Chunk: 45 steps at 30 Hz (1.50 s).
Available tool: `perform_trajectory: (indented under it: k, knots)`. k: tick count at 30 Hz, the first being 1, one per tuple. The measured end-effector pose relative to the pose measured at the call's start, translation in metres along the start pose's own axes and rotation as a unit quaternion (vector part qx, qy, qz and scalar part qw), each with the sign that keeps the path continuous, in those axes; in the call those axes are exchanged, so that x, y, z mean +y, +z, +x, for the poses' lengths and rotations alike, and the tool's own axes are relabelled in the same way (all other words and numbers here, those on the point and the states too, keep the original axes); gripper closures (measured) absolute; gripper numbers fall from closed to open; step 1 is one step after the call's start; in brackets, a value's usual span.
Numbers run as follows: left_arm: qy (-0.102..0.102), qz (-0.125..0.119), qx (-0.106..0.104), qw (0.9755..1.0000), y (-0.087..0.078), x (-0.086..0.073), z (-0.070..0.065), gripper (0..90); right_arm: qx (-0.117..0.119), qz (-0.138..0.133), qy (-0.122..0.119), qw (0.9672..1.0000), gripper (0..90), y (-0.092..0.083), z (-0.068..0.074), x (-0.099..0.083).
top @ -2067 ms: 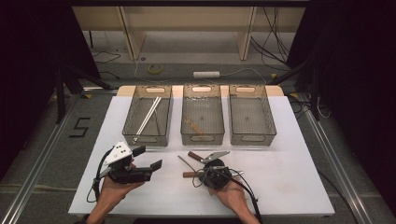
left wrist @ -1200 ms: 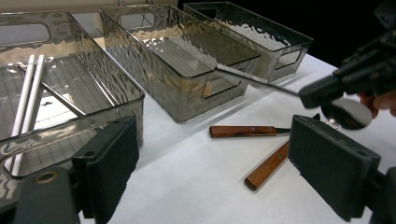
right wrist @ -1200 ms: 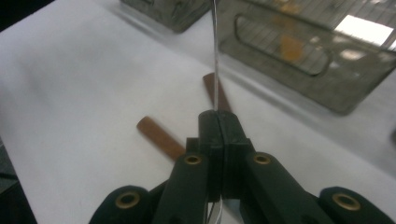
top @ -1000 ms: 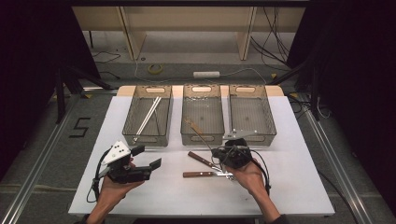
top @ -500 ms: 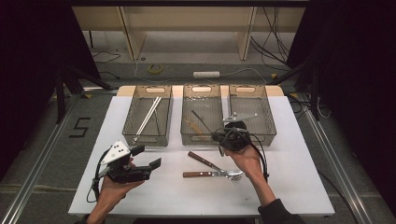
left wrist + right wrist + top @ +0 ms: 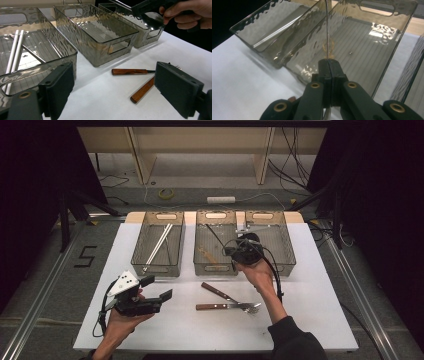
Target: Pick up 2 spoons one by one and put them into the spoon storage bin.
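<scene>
Since the earlier frame, the right tool [image 6: 239,246], clamped on a spoon [image 6: 216,236], is carried above the middle bin [image 6: 216,266]. The left tool [image 6: 156,289] is held wide; a knife [image 6: 219,292] and fork [image 6: 227,306] remain unsorted on the worktop [image 6: 310,320].

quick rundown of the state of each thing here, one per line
right claw: shut on a thin metal utensil, held above the middle bin
left claw: open, holding nothing
left bin: holds white sticks
knife: lying on the table
fork: lying on the table, beside the knife
</scene>
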<state>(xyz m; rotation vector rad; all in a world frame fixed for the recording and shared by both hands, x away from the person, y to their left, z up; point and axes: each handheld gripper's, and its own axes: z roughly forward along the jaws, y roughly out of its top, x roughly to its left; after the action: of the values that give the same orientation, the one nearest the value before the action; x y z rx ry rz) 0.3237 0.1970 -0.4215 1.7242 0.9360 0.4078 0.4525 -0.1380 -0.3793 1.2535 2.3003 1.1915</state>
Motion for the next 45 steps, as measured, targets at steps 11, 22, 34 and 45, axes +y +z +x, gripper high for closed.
perform_trajectory:
  k: [11, 22, 34, 45]
  knots:
    - [-0.003, -0.003, 0.001, 1.0, 0.0, 0.0, 0.0, 16.0, -0.014, 0.0, 0.016, 0.9998, 90.0, 0.014, -0.009, 0.018]
    - [-0.004, -0.004, 0.0, 1.0, 0.0, 0.0, 0.0, 16.0, -0.034, 0.017, 0.026, 0.9989, 90.0, 0.039, -0.016, 0.028]
    - [-0.004, -0.005, -0.002, 1.0, -0.001, 0.0, 0.0, 16.0, -0.048, 0.029, 0.044, 0.9975, 90.0, 0.057, -0.02, 0.028]
    - [-0.001, -0.003, -0.003, 1.0, 0.0, 0.0, -0.001, 16.0, -0.066, 0.046, 0.049, 0.9956, 89.7, 0.071, -0.025, 0.024]
